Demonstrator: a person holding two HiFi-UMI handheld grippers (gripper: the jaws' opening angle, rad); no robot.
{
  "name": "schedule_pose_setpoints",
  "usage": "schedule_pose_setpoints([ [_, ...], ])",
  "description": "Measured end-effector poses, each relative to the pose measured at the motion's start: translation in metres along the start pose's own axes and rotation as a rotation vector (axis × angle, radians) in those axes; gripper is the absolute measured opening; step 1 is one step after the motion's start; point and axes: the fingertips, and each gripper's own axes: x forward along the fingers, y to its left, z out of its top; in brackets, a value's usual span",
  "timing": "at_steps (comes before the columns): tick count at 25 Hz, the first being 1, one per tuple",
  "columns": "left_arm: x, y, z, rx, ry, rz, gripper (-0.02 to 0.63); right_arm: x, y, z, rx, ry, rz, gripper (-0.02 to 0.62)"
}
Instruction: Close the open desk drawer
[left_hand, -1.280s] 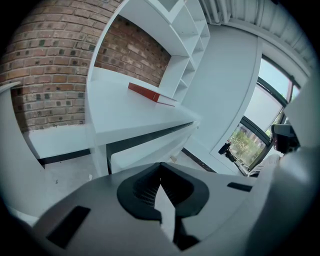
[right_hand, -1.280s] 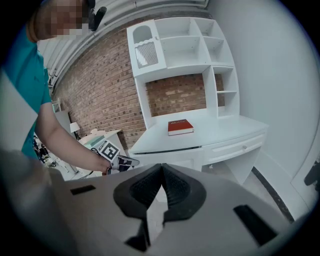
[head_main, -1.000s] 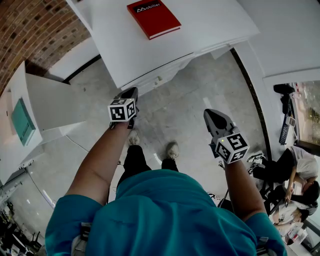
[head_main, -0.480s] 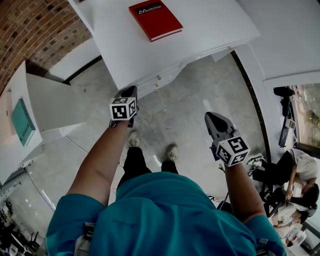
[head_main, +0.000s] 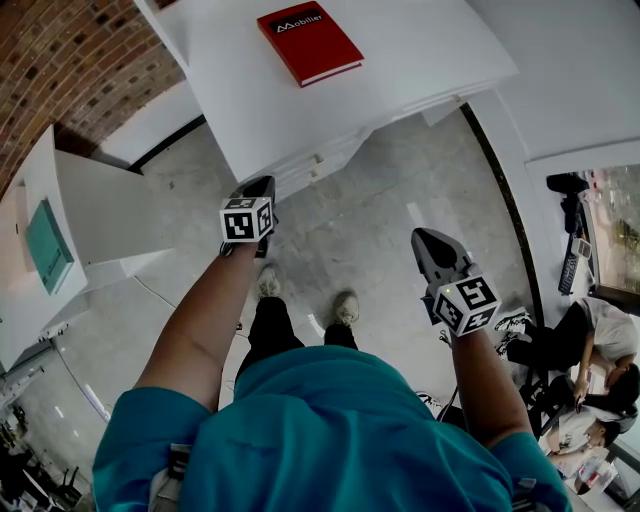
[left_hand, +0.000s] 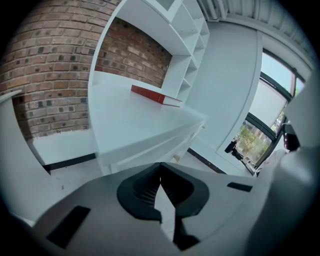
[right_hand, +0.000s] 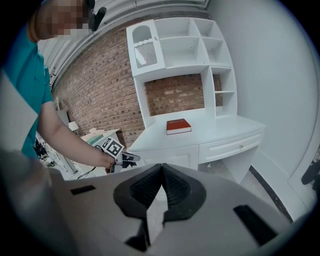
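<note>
On the white desk (head_main: 420, 45), a red hardcover book (head_main: 308, 38) is seen, lettered "Mobilier" in white. The white knobbed drawer (head_main: 318, 162) is found under the desk's front edge, its front showing just past that edge. Before the desk, over open grey floor (head_main: 365, 225), the left gripper (head_main: 262, 186) is held near the drawer and the right gripper (head_main: 425, 238) farther back. The jaws of both are pressed together on nothing.

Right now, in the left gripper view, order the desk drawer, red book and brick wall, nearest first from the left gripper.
1. Desk drawer, just ahead, low.
2. Red book, on the desk.
3. Brick wall, behind the desk.
</note>
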Motion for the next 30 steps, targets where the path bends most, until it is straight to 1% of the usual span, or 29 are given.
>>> schedule_pose_setpoints([
  [4,-0.011,-0.016,-0.008,0.06,0.031,-0.047,0.015,-0.003,0.005,-0.003,-0.003,0.004,0.002,0.021],
  [9,-0.033,-0.041,-0.009,0.076,0.028,-0.108,0.015,-0.007,0.008,0.009,-0.004,-0.025,-0.007,0.021],
  [12,-0.049,-0.061,-0.001,0.104,0.023,-0.155,0.015,-0.013,0.008,0.019,-0.006,-0.052,-0.015,0.021],
  [16,-0.072,-0.088,0.023,0.149,-0.014,-0.21,0.015,-0.024,0.008,0.035,-0.012,-0.087,-0.025,0.021],
  [24,-0.129,-0.143,0.086,0.17,-0.124,-0.321,0.015,-0.056,0.002,0.07,-0.014,-0.164,-0.062,0.021],
  [27,-0.149,-0.16,0.107,0.17,-0.169,-0.356,0.015,-0.067,-0.001,0.084,-0.009,-0.195,-0.075,0.021],
  [30,-0.168,-0.176,0.124,0.19,-0.204,-0.384,0.015,-0.082,-0.001,0.099,-0.016,-0.217,-0.084,0.021],
])
